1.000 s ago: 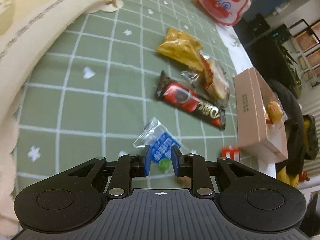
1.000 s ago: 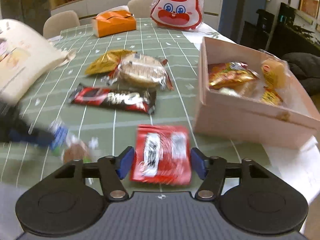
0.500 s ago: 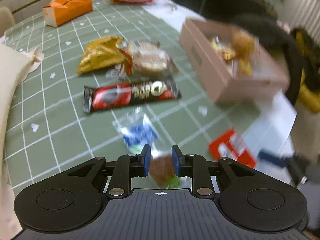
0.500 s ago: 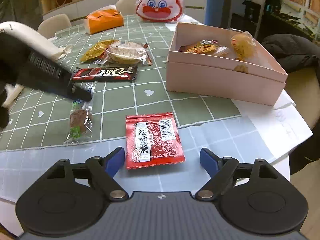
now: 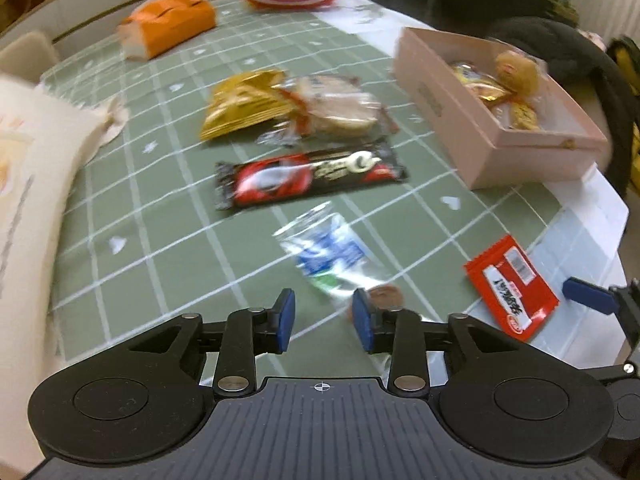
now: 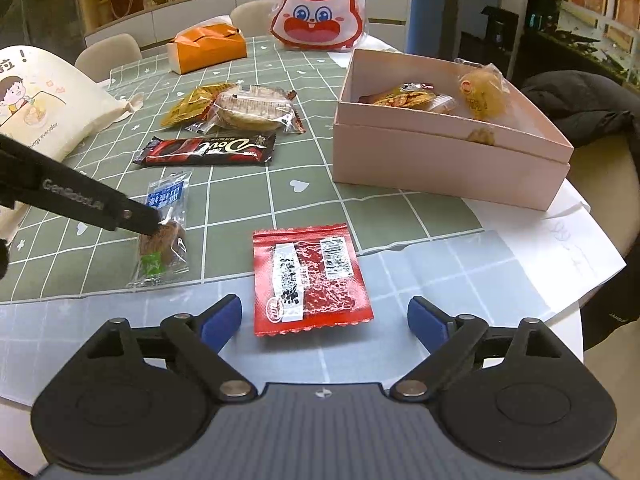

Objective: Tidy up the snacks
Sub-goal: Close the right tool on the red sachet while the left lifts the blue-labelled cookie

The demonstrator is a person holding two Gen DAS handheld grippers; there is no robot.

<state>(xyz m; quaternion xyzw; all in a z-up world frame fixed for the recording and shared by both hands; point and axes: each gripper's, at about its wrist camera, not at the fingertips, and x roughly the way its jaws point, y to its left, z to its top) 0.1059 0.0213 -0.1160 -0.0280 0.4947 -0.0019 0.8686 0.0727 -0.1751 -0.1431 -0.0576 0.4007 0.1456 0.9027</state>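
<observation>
One round bench [image 6: 120, 312] carries everything, under a green checked cloth [image 6: 304, 160] with a paler sheet at the near edge. One cream cloth bag [image 6: 44, 100] lies at its left side. One open pink box [image 6: 448, 148] stands on the right; three wrapped snacks can be counted inside it, and more may lie hidden. At the far edge stand one rabbit-faced bag [image 6: 318, 10] and one orange tissue box [image 6: 210, 48].

Five snacks lie loose on the cloth. One dark chocolate bar [image 6: 208, 149] sits mid-bench, with one gold packet [image 6: 196, 102] and one clear-wrapped round cake [image 6: 252, 110] touching each other just behind it. One red sachet [image 6: 308, 280] lies flat on the pale sheet, just ahead of the right tongs [image 6: 324, 320], whose jaws are opening wide with nothing between them. One clear-wrapped brown sweet [image 6: 164, 236] lies left of the sachet. The left tongs [image 5: 324, 320] hang over it, jaws opening; the wrapper's near end lies by the right finger [image 5: 362, 320], unpinched. From the right wrist view, that tool's tip sits at the sweet.
</observation>
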